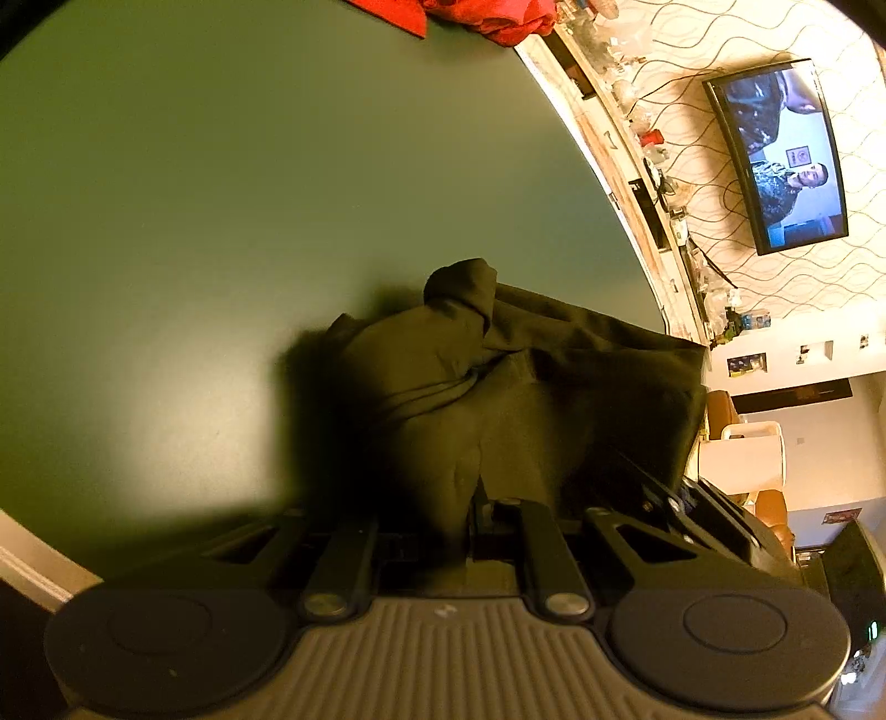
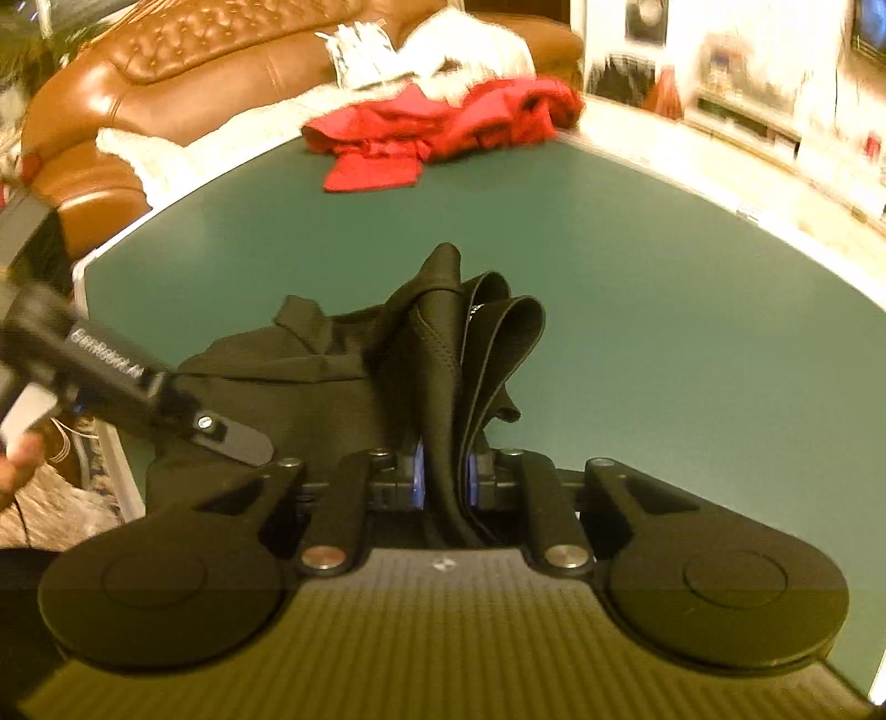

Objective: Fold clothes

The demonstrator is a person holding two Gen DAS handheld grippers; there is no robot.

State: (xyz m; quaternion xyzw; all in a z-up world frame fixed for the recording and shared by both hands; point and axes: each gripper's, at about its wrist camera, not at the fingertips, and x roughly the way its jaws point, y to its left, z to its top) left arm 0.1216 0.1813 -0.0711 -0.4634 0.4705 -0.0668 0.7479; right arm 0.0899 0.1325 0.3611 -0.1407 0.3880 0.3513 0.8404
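Note:
A black garment (image 1: 498,387) hangs bunched over the green table (image 1: 221,194). My left gripper (image 1: 448,515) is shut on a fold of it, the cloth filling the space between the jaws. In the right wrist view my right gripper (image 2: 446,476) is shut on the black garment (image 2: 443,354) at an elastic band that loops up ahead of the jaws. The left gripper (image 2: 232,437) shows at the left in that view, its tip on the same garment.
A crumpled red garment (image 2: 443,127) lies at the far edge of the green table (image 2: 664,304), also seen in the left wrist view (image 1: 482,16). A brown leather sofa (image 2: 194,61) with white cloth stands behind. A wall TV (image 1: 781,155) and shelf are at the right.

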